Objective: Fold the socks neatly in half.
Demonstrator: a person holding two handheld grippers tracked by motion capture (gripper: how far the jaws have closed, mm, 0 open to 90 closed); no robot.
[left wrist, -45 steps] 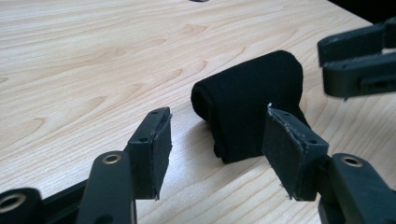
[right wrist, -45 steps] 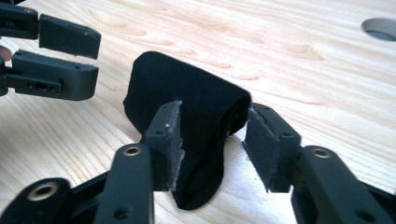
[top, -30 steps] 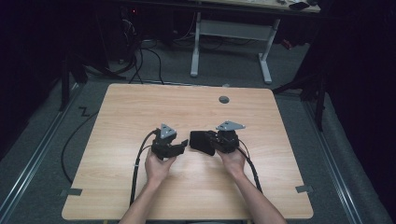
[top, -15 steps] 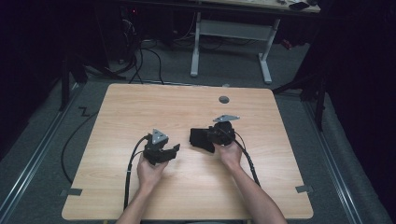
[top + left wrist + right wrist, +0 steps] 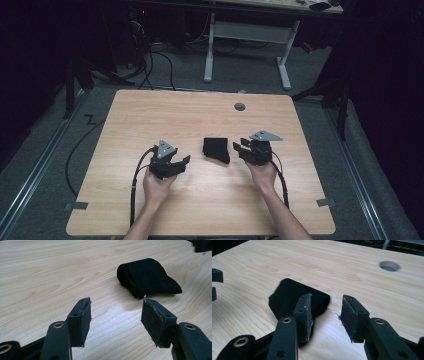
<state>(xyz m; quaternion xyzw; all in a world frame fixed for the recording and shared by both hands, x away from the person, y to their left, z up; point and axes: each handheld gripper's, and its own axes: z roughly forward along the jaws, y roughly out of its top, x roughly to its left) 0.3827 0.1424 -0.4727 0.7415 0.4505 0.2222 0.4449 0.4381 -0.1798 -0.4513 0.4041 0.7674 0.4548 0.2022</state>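
A folded black cloth (image 5: 216, 149) lies flat on the wooden table (image 5: 200, 115), between my two grippers and touched by neither. My left gripper (image 5: 182, 161) sits to its left, open; its jaws have just opened a little further with nothing between them (image 5: 116, 317), and the cloth (image 5: 147, 277) lies ahead to the right. My right gripper (image 5: 237, 146) is just right of the cloth, open; its jaws have just been opening and bare table shows between them (image 5: 325, 315). The cloth (image 5: 289, 296) lies partly behind its left finger (image 5: 303, 315).
A round cable hole (image 5: 240, 106) sits in the table's far right part. Beyond the far edge stands a white desk frame (image 5: 247, 35). Cables (image 5: 155, 65) trail on the floor at the back left. A cable runs from each gripper to the near edge.
The right gripper has opened, let go of the cloth and drawn back to the right. The left gripper has moved left and nearer the person. The cloth now lies free on the table.
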